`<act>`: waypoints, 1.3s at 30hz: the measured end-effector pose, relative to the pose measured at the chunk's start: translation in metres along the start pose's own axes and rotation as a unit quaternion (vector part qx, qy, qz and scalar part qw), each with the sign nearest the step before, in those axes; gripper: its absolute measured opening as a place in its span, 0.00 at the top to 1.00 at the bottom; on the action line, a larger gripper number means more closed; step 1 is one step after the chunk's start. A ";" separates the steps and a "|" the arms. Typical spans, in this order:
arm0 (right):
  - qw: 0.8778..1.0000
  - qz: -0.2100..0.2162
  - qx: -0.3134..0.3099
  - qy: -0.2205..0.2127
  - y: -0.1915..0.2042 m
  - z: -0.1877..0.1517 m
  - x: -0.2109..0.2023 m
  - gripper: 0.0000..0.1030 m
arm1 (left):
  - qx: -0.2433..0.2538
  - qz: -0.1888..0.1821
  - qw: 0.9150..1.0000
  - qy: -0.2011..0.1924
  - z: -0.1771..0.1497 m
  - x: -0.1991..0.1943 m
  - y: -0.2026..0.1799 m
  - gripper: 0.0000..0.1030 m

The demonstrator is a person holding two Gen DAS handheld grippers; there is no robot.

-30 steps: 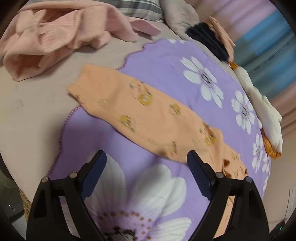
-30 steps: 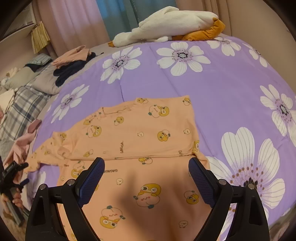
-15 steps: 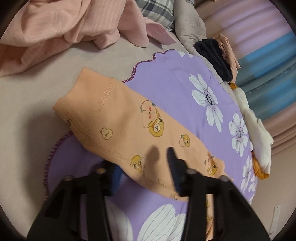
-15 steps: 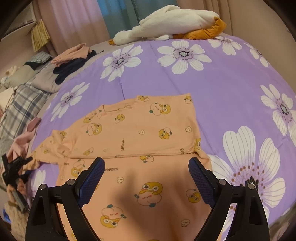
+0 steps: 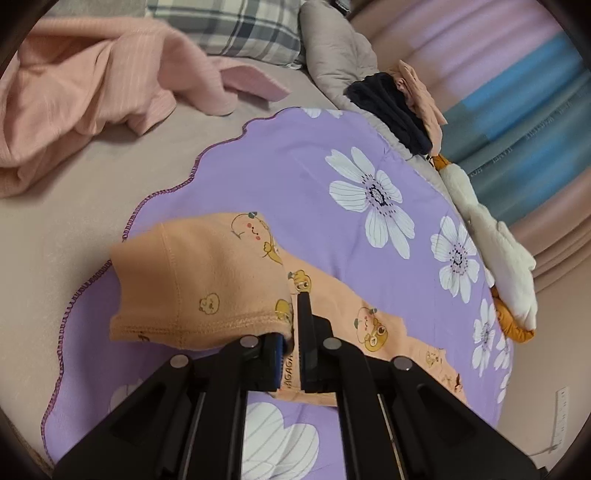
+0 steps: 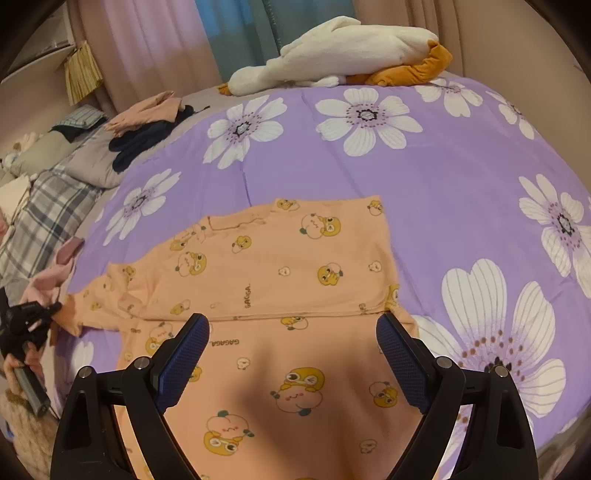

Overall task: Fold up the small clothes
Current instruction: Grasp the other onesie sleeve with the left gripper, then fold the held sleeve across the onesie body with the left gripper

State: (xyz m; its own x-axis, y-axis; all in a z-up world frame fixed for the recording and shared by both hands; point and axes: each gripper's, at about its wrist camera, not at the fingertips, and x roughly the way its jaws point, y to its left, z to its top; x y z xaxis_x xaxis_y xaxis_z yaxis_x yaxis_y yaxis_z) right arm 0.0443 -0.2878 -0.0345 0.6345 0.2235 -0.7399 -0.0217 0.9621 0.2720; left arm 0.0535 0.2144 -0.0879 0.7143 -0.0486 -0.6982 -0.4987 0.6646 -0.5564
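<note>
1. Your left gripper [image 5: 293, 332] is clamped on the cuff end of the orange sleeve [image 5: 207, 280]; the cloth is pinched between the two dark pads and the cuff is lifted and curled over toward the camera.
2. Your right gripper [image 6: 291, 354] hangs with its jaws spread wide above the lower part of the orange top [image 6: 280, 266]; nothing sits between its blue ribbed pads [image 6: 184, 354].
3. The orange top lies flat on the purple flowered blanket [image 6: 461, 177], one part folded across the body, the long sleeve reaching out to the left edge where your other tool holds it.
4. Writing: "GAGAGA" reads along the fold near the right gripper, and "GAGA." is printed on the folded panel. In the left wrist view, part of the same word shows between the closed pads.
5. Count: one orange top and two grippers. One white and orange plush toy [image 6: 343, 48] lies at the far edge of the blanket.
6. A dark garment [image 6: 147, 140] with a peach one on top lies on a grey pillow, beside a plaid pillow [image 5: 229, 29]. One pink ribbed garment [image 5: 92, 88] lies crumpled on the beige sheet.
</note>
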 end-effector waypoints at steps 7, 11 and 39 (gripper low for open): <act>1.000 0.000 0.006 -0.004 -0.003 0.001 -0.003 0.11 | 0.023 -0.023 0.999 0.005 -0.004 -0.007 -0.023 0.98; 1.000 0.001 0.009 -0.002 -0.005 0.001 -0.002 0.11 | 0.035 -0.043 0.998 -0.007 -0.002 -0.017 -0.039 0.98; 0.998 0.007 0.056 -0.010 -0.042 0.000 -0.010 0.11 | 0.150 -0.118 0.981 0.032 -0.042 -0.015 -0.154 0.98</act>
State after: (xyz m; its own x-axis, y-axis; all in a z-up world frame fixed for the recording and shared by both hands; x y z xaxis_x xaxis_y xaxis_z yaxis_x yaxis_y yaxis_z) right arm 0.0393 -0.3300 -0.0386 0.6496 0.2325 -0.7238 0.0555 0.9351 0.3501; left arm 0.0992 0.0812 -0.0104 0.7551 -0.2679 -0.5983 -0.1498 0.8180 -0.5554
